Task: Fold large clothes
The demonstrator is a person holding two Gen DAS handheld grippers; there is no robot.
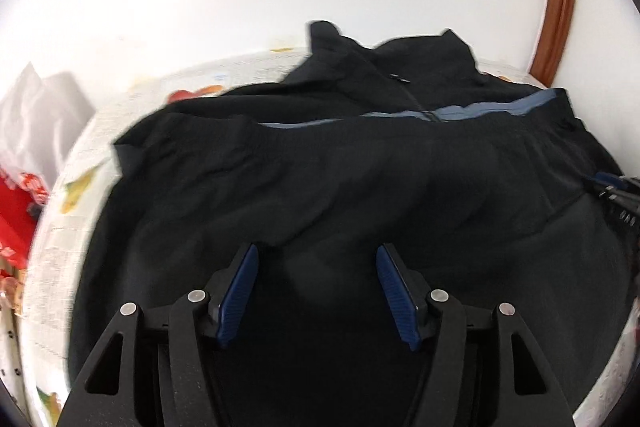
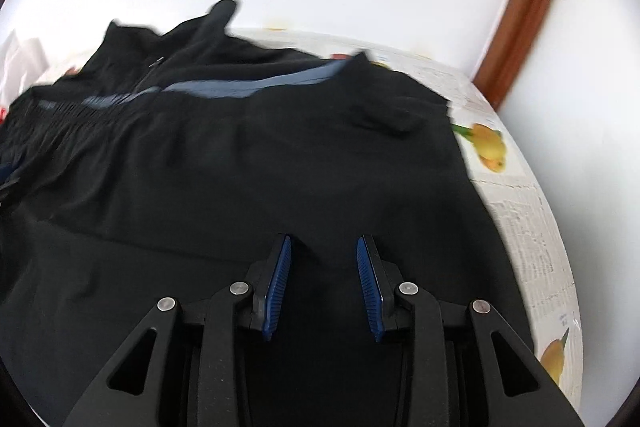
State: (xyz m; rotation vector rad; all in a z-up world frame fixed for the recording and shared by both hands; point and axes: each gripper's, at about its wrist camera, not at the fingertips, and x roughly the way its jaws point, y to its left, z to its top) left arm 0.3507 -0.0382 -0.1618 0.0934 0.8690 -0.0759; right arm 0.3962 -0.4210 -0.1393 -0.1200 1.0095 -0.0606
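A large black jacket [image 1: 340, 179] with a zip and a blue-grey inner lining [image 1: 460, 113] lies folded over on a table. It also fills the right wrist view [image 2: 248, 167], lining [image 2: 256, 85] showing along the fold. My left gripper [image 1: 317, 253] is open just above the near part of the cloth, nothing between its blue pads. My right gripper [image 2: 324, 243] is open above the cloth too, empty. The right gripper's tip [image 1: 616, 187] shows at the right edge of the left wrist view.
The table has a white cloth with fruit prints [image 2: 488, 147]. A white wall stands behind it and a brown wooden frame [image 1: 560, 7] at the back right. A red and white package [image 1: 20, 195] and white bags sit at the left edge.
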